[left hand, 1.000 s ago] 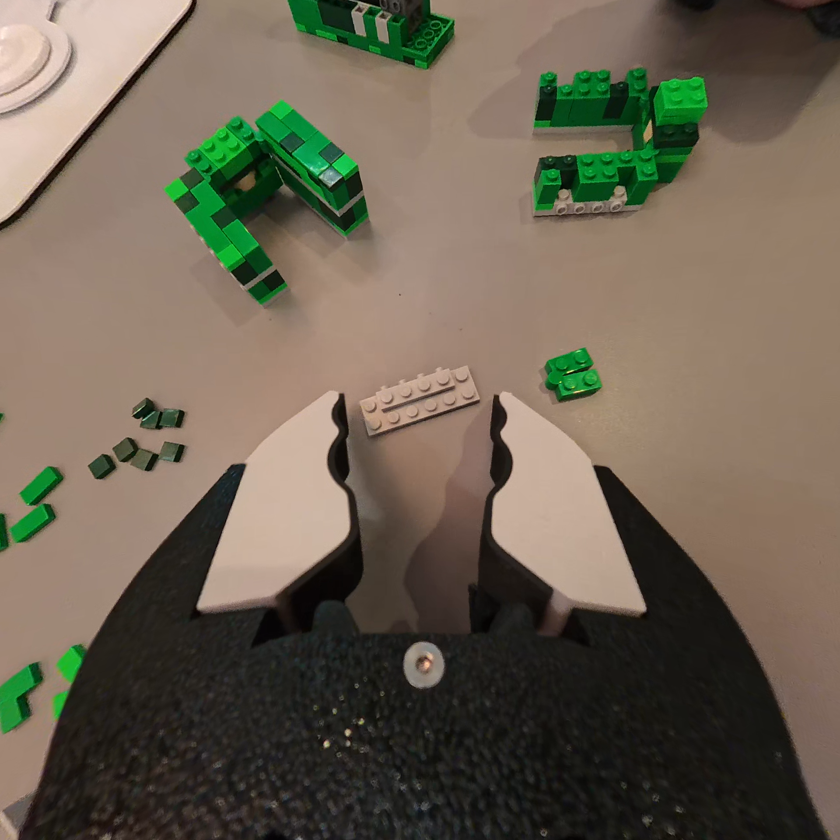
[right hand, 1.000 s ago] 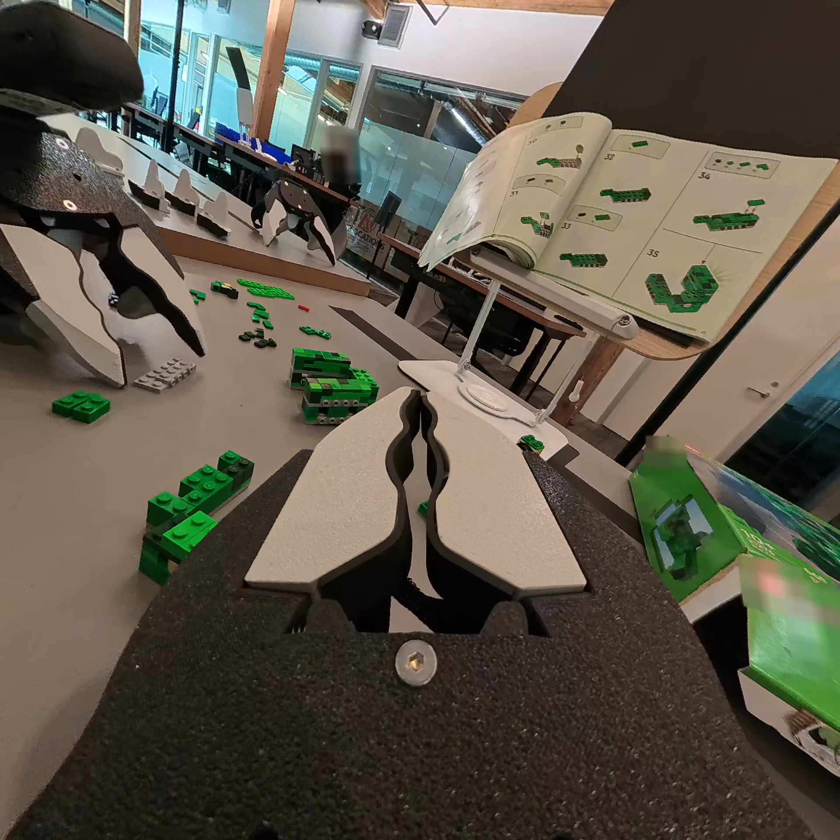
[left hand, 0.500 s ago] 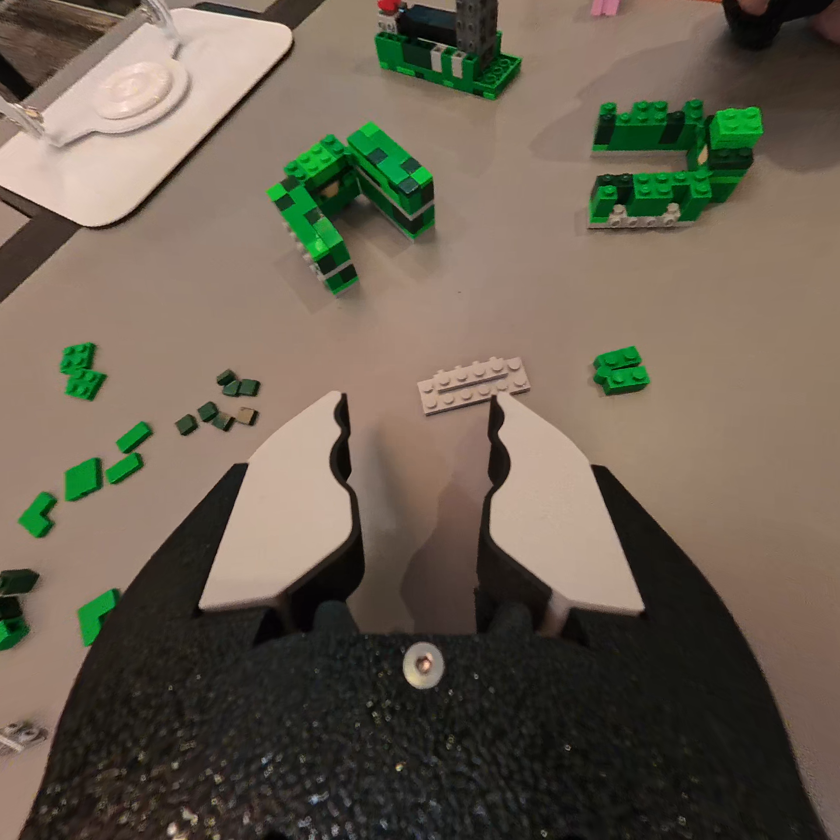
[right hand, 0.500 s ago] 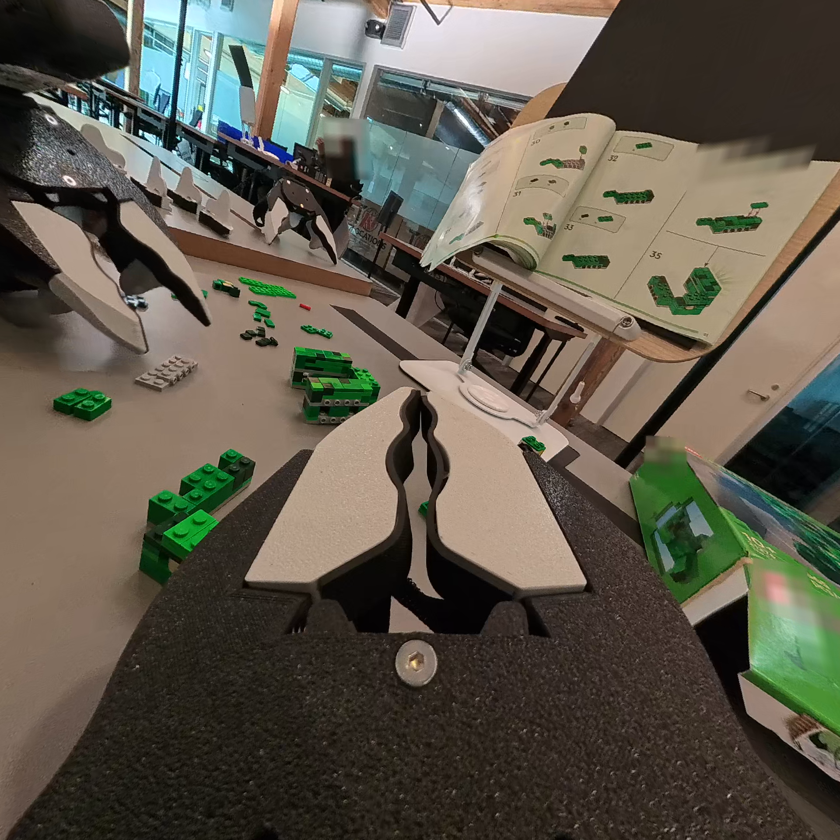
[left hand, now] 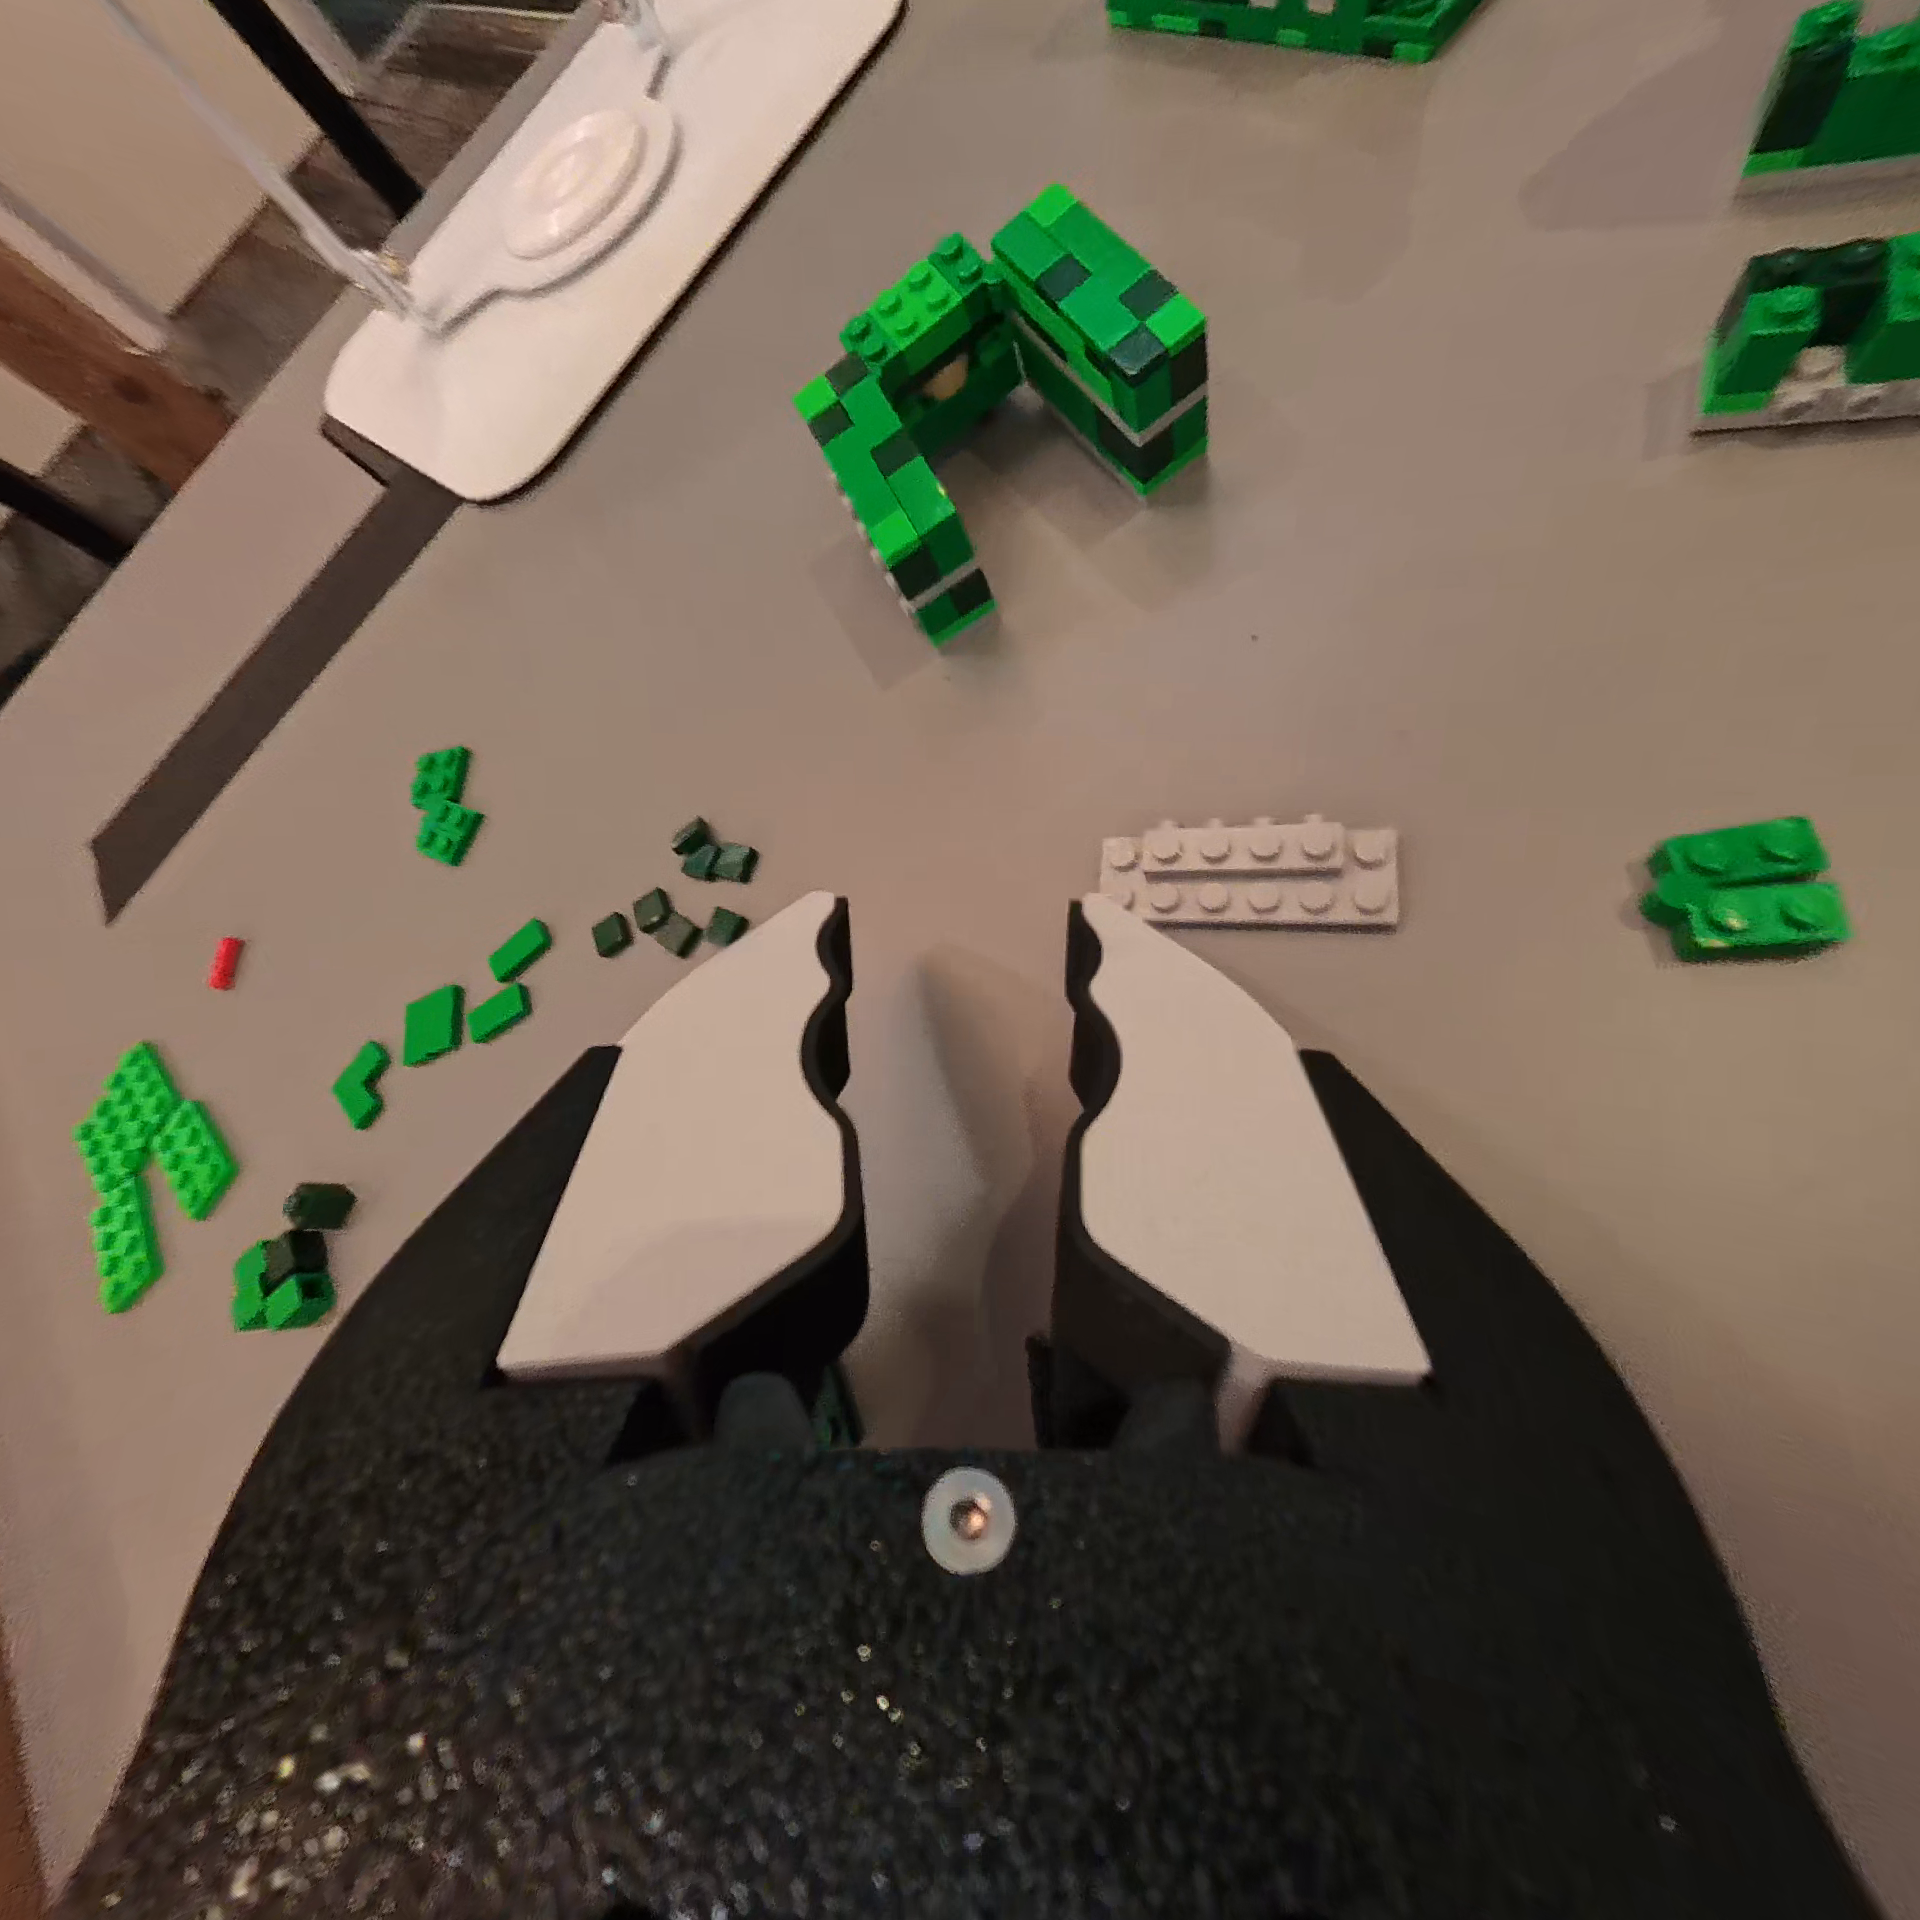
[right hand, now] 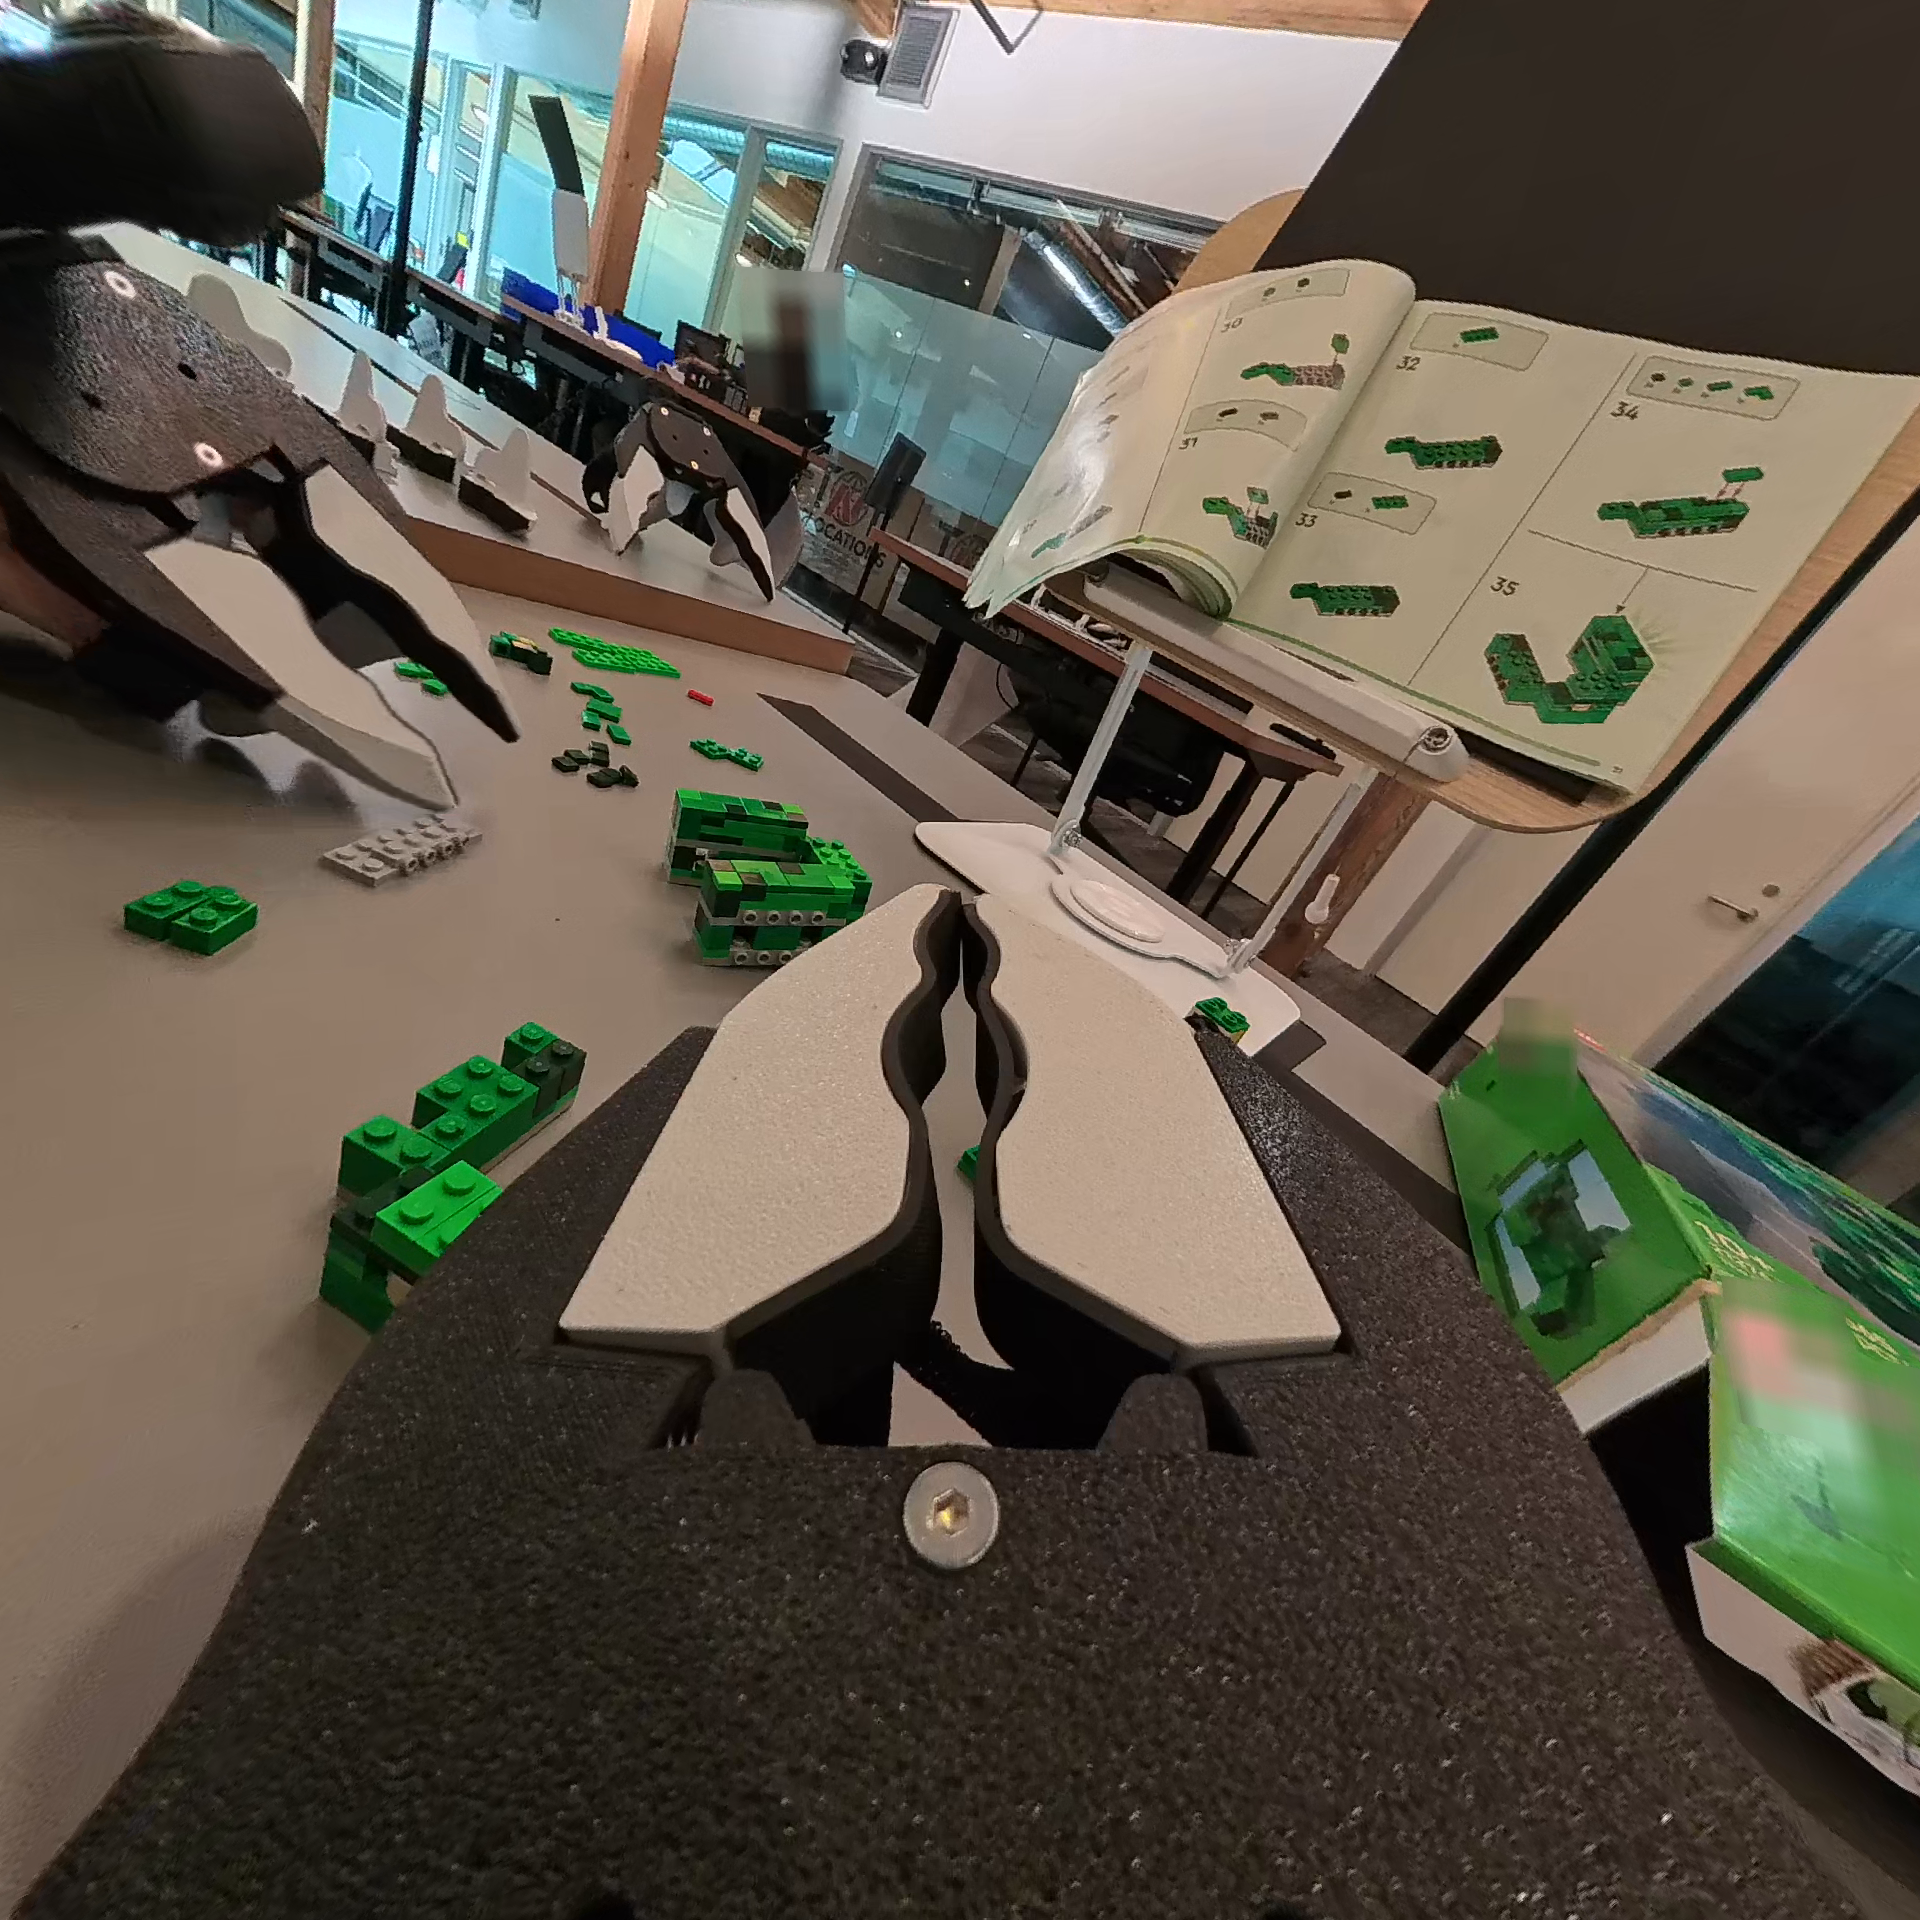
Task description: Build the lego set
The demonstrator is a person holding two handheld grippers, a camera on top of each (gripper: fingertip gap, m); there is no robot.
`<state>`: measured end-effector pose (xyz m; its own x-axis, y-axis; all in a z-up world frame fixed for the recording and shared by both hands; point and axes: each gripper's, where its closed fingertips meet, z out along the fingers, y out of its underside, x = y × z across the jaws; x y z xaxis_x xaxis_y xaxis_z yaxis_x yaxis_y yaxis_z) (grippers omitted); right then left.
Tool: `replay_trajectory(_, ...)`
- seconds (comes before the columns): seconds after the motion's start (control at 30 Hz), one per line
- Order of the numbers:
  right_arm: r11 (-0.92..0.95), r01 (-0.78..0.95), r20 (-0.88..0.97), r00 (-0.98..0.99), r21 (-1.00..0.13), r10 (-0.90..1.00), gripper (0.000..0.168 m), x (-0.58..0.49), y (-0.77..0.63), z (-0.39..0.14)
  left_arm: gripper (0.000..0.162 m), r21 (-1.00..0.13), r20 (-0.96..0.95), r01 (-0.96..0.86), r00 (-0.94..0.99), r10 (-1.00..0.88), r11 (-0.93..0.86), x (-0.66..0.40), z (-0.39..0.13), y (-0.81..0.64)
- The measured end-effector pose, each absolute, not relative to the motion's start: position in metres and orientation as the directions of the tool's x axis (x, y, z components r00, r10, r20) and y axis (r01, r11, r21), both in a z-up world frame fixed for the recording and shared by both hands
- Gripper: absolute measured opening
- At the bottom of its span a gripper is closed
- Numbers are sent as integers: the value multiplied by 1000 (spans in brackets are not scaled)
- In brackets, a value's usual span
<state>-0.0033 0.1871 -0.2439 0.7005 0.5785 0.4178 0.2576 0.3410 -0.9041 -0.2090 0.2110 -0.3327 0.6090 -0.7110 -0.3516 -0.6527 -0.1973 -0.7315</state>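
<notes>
Left gripper (left hand: 958,914) hangs just above the grey table (left hand: 1351,644), fingers spread with nothing between them; the grey plate (left hand: 1252,875) lies flat just off its right fingertip, with a pair of green bricks (left hand: 1745,902) farther right. Right gripper (right hand: 958,906) sits low near the table edge, fingers pressed together and empty, beside a green stepped assembly (right hand: 447,1153). A U-shaped green build (left hand: 997,405) stands beyond the plate, loose green and dark tiles (left hand: 675,894) scattered to the left, and the open instruction booklet (right hand: 1455,499) rests on its stand.
</notes>
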Motion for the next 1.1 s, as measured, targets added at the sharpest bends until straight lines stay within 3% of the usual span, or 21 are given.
replay_trajectory(0.2,342,259,419,702,-903,576,0,-3,187,-244,35,-684,-464,-661,721,-515,-309,-218,-323,226)
replay_trajectory(0.23,341,260,419,702,-903,575,0,-3,187,-244,38,-717,-412,-602,774,-481,-353,-217,-318,225)
replay_trajectory(0.33,342,264,423,702,-902,574,0,-4,187,-244,68,-805,-132,-379,864,-486,-456,-194,-315,213)
replay_trajectory(0.4,343,264,424,701,-901,574,0,-4,187,-244,77,-806,-80,-340,874,-480,-485,-188,-317,208)
replay_trajectory(0.5,346,262,424,700,-901,575,0,-4,186,-244,77,-771,-196,-428,864,-463,-472,-194,-322,207)
replay_trajectory(0.67,348,262,425,700,-900,574,0,-4,186,-244,79,-725,-199,-473,840,-505,-500,-186,-337,202)
replay_trajectory(0.9,346,258,421,701,-902,575,0,-4,186,-243,70,-687,-304,-556,805,-509,-468,-208,-332,203)
replay_trajectory(1.1,345,260,422,701,-902,575,0,-4,186,-244,61,-713,-185,-448,862,-472,-539,-235,-333,203)
